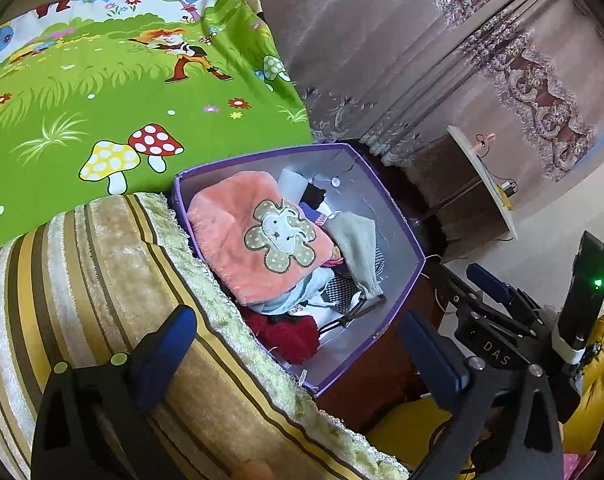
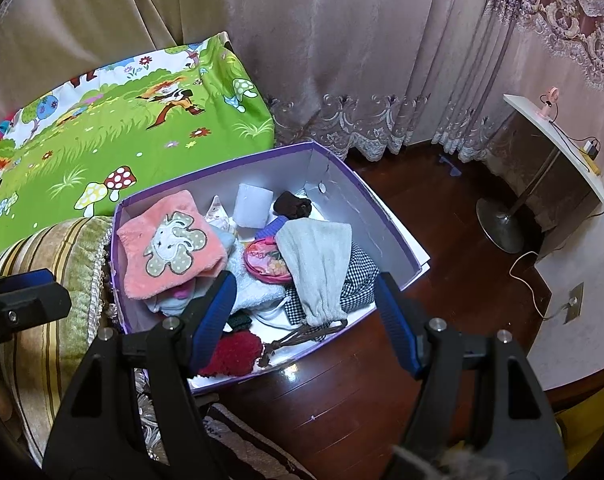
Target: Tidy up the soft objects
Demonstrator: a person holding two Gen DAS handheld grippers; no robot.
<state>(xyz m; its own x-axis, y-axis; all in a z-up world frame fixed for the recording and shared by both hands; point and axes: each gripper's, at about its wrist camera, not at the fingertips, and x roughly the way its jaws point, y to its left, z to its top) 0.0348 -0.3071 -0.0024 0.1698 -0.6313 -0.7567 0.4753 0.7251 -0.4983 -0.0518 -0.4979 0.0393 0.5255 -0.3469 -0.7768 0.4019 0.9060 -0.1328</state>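
Observation:
A purple box (image 1: 406, 236) (image 2: 342, 184) with a white inside stands on the floor, full of soft items. On top at its left lies a pink plush cloth (image 1: 261, 240) (image 2: 169, 248) with a flower patch. Beside it are a grey drawstring pouch (image 1: 358, 248) (image 2: 318, 264), a red fuzzy piece (image 1: 285, 336) (image 2: 233, 352), a checked cloth (image 2: 358, 276) and a round pink purse (image 2: 265, 260). My left gripper (image 1: 302, 356) is wide open above the box's near left edge, holding nothing. My right gripper (image 2: 308, 316) hovers open over the box's near side, its pads touching nothing.
A striped cushion (image 1: 101, 280) (image 2: 53, 264) presses against the box's left side. Behind it lies a green cartoon sheet (image 1: 101, 100) (image 2: 121, 128). Curtains hang at the back. A white side table (image 2: 558, 140) on a metal foot stands right on the dark wooden floor (image 2: 422, 208), with a cable (image 2: 530, 276) trailing.

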